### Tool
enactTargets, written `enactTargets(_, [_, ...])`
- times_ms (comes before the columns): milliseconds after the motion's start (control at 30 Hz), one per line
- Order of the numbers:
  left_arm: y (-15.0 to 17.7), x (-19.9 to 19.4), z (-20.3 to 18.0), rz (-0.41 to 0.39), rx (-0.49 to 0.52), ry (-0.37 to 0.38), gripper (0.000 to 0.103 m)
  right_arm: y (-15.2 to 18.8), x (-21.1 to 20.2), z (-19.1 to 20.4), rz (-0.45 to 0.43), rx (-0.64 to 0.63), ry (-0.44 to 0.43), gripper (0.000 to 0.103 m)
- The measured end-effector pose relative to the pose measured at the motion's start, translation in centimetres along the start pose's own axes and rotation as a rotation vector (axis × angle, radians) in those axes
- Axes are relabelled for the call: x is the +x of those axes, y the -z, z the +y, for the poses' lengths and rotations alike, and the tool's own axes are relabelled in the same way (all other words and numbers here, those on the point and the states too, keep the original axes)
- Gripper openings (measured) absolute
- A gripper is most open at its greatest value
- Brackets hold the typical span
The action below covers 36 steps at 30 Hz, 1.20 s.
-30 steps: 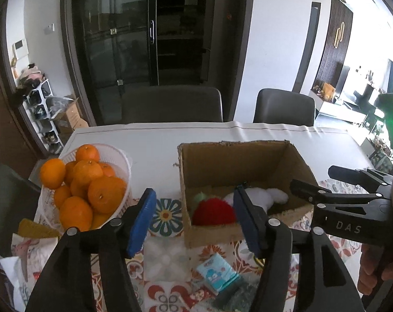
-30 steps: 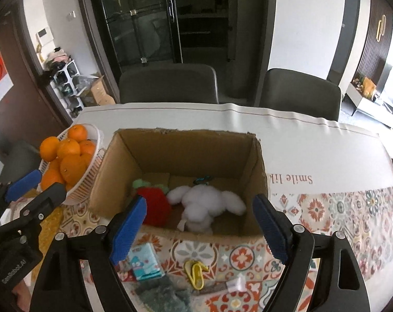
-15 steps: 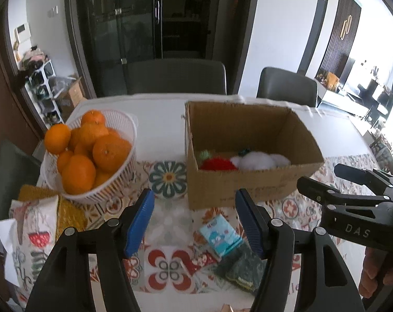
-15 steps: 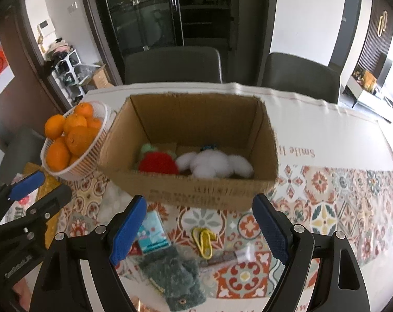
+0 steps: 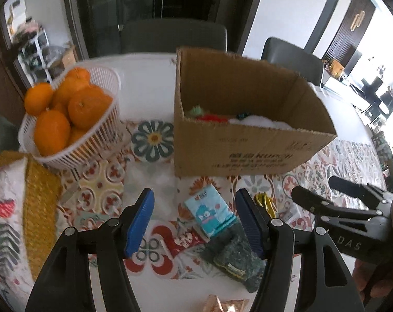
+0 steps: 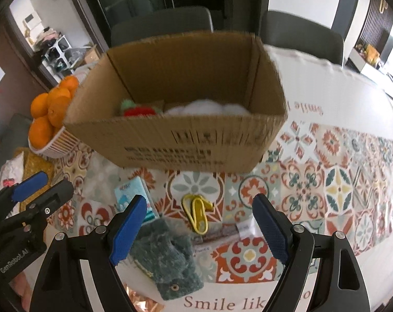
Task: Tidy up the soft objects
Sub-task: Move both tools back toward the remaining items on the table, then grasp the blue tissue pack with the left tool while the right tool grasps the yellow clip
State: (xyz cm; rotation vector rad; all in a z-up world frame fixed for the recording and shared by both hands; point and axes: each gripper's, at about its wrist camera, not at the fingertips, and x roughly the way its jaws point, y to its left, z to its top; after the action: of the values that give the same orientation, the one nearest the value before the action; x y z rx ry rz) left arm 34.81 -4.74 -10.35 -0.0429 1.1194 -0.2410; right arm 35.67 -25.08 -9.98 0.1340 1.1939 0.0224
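Note:
An open cardboard box (image 5: 238, 153) (image 6: 186, 145) stands on the patterned tablecloth. Inside it lie a red and green plush toy (image 6: 136, 109) (image 5: 209, 115) and a white plush toy (image 6: 207, 108) (image 5: 259, 122). A fuzzy teal glove (image 6: 168, 254) (image 5: 233, 254) lies on the table in front of the box. My left gripper (image 5: 194, 218) is open and empty above a blue tissue pack (image 5: 209, 213) (image 6: 128, 195). My right gripper (image 6: 199, 231) is open and empty, just above and right of the glove.
A white basket of oranges (image 5: 66, 119) (image 6: 50, 119) stands left of the box. A yellow clip (image 6: 196, 213) and a small wrapped packet (image 6: 227, 231) lie in front of the box. A woven yellow mat (image 5: 40, 202) lies at the left. Chairs stand behind the table.
Both grippers have pulled back and down from over the box toward the near table. The box now stands farther away and the glove, tissue pack and clip lie under the grippers.

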Motion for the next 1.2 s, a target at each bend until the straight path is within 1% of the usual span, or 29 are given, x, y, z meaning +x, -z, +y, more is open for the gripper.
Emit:
enactTargets(133, [0.5,1.7,-0.2,0.043,-0.018,0.007,0.064,0.6,1.5,-0.5,0.031,0.015,-0.019,0.084])
enactTargets(400, [0.8,4.6,-0.7,0.099,-0.039,0.016,0.064,1.7,4.0,-1.9,0.064,0.071,-0.055,0.084])
enactTargets(567, [0.7,6.4,-0.9,0.134,-0.062,0.035,0.064,2.4,5.8,-2.4,0.096,0.105,-0.089,0.083])
enactTargets(867, [0.3,9.0,-1.2,0.176,-0.086,0.027,0.065,2.9,7.5,-1.7,0.105,0.074,-0.077,0.082])
enactTargets(1100, [0.4,11.1,-1.4,0.222,-0.1,0.017,0.065,3.2,9.0,-1.6,0.114,0.061,-0.05,0.081])
enactTargets(1167, [0.5,11.8,-1.4,0.24,-0.116,0.03,0.066,3.2,9.4,-1.5,0.119,0.071,-0.047,0.077])
enactTargets(1200, [0.4,12.1,-1.4,0.242,-0.121,0.021,0.066,3.2,9.7,-1.4,0.122,0.078,-0.05,0.077])
